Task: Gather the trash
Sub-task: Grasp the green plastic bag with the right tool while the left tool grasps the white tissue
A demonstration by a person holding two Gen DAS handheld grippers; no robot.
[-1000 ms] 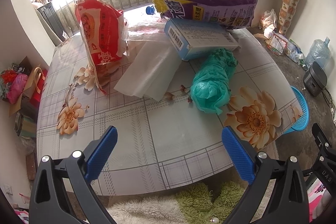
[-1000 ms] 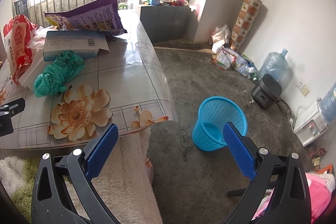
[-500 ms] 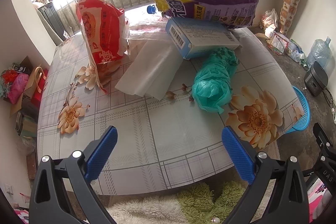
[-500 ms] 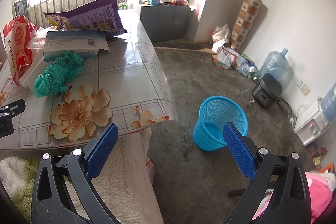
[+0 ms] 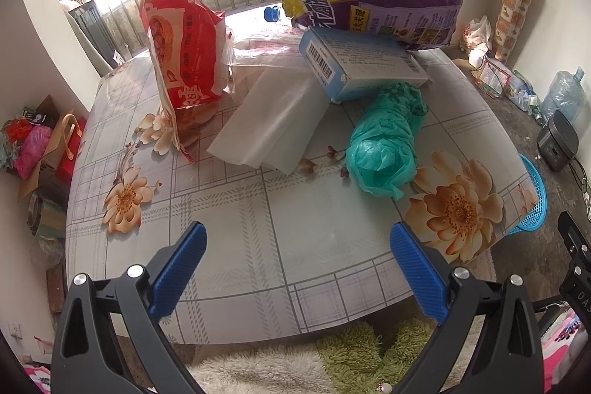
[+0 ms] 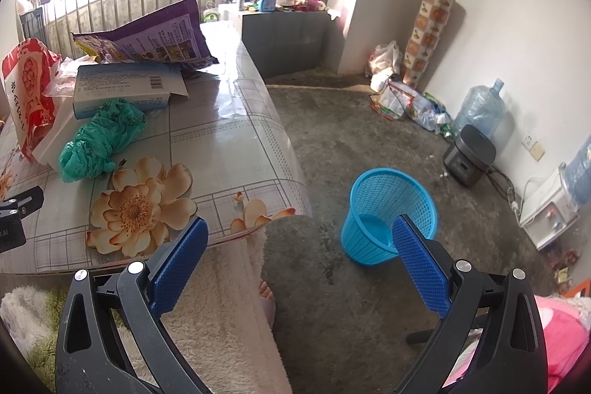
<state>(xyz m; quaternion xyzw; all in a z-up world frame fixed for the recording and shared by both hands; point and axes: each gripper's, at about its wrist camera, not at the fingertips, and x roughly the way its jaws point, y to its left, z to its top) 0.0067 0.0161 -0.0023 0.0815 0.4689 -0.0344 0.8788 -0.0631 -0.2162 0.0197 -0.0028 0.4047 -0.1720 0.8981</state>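
Observation:
Trash lies on the flower-patterned table: a crumpled green plastic bag, a light blue carton, a red snack bag standing upright, a purple bag and a translucent white sheet. My left gripper is open and empty above the table's near edge, short of the green bag. My right gripper is open and empty beside the table, over the floor. The blue mesh waste basket stands on the floor just beyond it. The green bag and carton show at left.
A grey cabinet with bottles stands behind the table. Bags, a water jug and a black cooker line the right wall. A fluffy rug and a bare foot lie below the table edge.
The left gripper has crept slightly forward toward the trash on the table. The right gripper has barely moved. Both stay open.

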